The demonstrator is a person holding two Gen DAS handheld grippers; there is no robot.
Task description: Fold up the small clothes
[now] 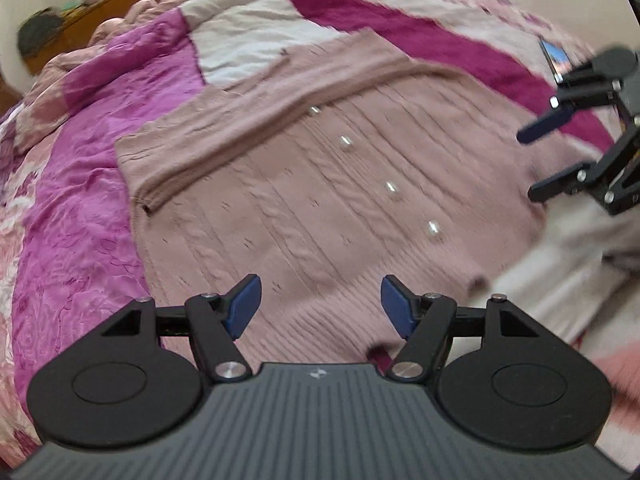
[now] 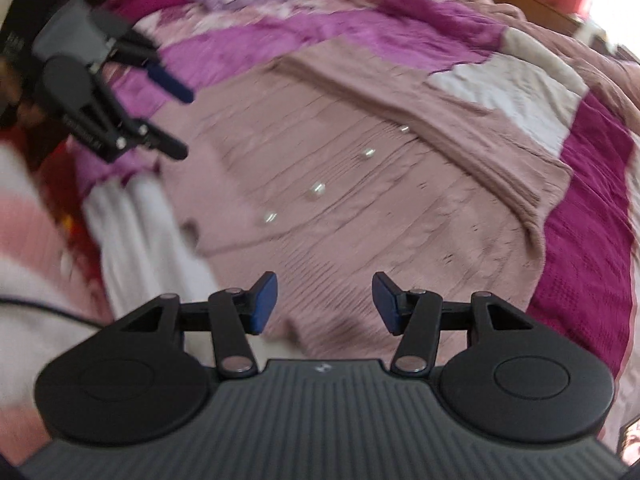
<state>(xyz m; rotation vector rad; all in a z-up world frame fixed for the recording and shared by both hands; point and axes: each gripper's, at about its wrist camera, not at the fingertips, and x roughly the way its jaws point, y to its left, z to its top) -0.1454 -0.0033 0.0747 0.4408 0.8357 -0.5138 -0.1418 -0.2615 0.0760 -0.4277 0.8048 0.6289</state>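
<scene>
Both grippers hang open over a pink knitted cardigan spread on a patchwork bed.

In the left wrist view, the left gripper (image 1: 321, 306) has its blue-padded fingers (image 1: 243, 305) spread wide with nothing between them, and the cardigan (image 1: 320, 208) lies directly under and ahead of the fingertips, its hem edge nearest them. A row of pearly buttons (image 1: 390, 187) runs away from the fingers up the front, and beyond it a sleeve (image 1: 280, 100) is folded across the body. The right gripper (image 1: 538, 160) shows at that view's right edge, also spread apart and holding nothing, above the cardigan's edge. Past the garment stretches the bedspread (image 1: 80, 184) in pink, magenta and white patches, with a phone (image 1: 556, 58) lying on it beyond the right gripper. Farthest off stands a wooden headboard (image 1: 120, 4), blurred.
</scene>
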